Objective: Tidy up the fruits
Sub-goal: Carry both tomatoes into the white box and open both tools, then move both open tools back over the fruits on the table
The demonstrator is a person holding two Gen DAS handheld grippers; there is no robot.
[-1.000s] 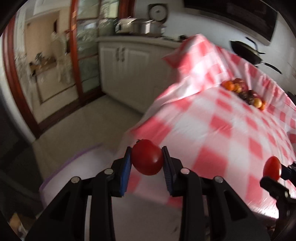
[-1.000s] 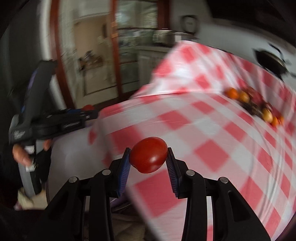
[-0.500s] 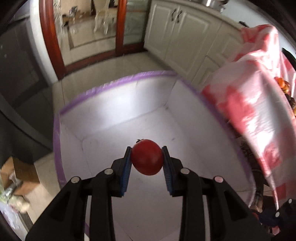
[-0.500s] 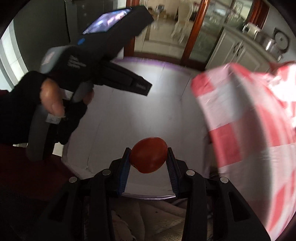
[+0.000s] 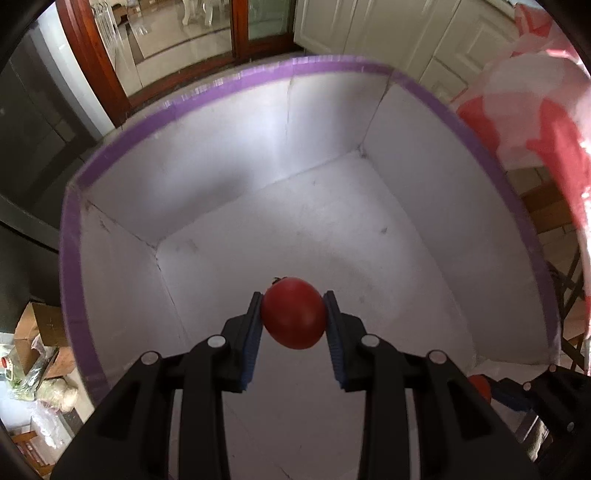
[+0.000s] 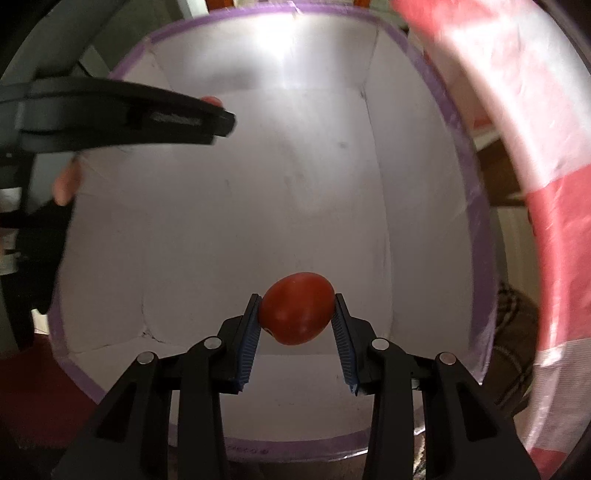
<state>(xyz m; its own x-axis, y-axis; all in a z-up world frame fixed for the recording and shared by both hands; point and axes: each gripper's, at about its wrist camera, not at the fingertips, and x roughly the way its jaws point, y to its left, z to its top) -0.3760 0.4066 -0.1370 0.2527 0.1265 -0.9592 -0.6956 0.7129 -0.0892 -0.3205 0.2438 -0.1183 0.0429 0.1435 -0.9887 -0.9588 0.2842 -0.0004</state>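
My left gripper [image 5: 293, 314] is shut on a red tomato [image 5: 293, 313], its blue pads pressing both sides. It hangs over the inside of a white box with a purple rim [image 5: 258, 74]. My right gripper [image 6: 295, 308] is shut on a second red tomato [image 6: 295, 308] and points down into the same white box [image 6: 476, 206]. In the right wrist view the left gripper [image 6: 218, 110] reaches in from the left, with a sliver of its tomato showing at the tip. The right gripper's tip and tomato [image 5: 480, 386] peek in at the lower right of the left wrist view.
A red and white checked tablecloth [image 5: 554, 147] hangs down at the right of the box [image 6: 535, 147]. Beyond the box are a tiled floor, a wood-framed glass door [image 5: 240, 29] and white cabinets [image 5: 369, 26]. Cardboard boxes and bags [image 5: 33, 354] lie at the lower left.
Both grippers have swung off the checked table and dropped over the white box, each keeping its tomato. The box now fills both views.
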